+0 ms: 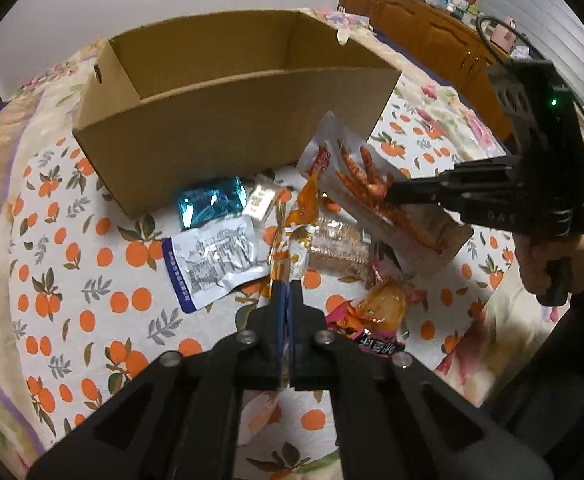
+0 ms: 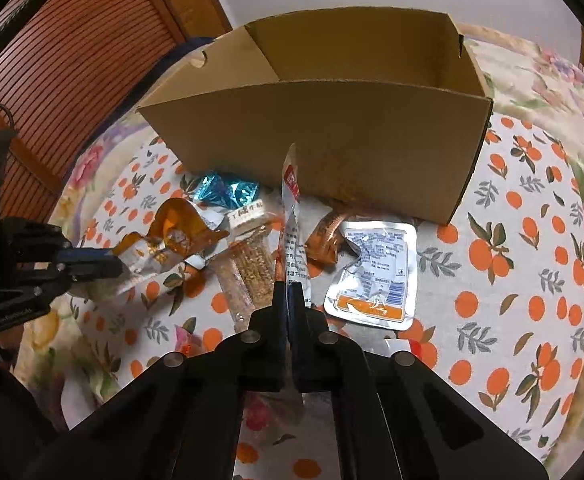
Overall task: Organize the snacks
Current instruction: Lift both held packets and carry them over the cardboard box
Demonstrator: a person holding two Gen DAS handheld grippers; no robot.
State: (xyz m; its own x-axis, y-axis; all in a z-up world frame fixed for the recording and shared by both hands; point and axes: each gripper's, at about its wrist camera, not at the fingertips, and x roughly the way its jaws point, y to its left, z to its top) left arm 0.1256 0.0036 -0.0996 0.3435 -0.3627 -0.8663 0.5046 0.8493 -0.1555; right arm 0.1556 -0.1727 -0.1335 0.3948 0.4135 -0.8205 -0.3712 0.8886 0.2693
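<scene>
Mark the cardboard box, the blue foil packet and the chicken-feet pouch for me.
cardboard box (image 1: 219, 128), left wrist view, on its near outer wall.
blue foil packet (image 1: 209, 202), left wrist view, middle of its crinkled face.
chicken-feet pouch (image 1: 356, 168), left wrist view, clear window above the right gripper's tips.

A plain brown cardboard box (image 1: 227, 136) sits on white cloth (image 1: 91, 280) printed with orange fruit.

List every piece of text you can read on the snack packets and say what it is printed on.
None reads clearly.
White pouch: fine print, too small.
Chicken-feet packet: red label, blurred.
Pink-and-black packet: large characters, cut off.
Small bar: blurred characters.
Cardboard box: unprinted.
</scene>
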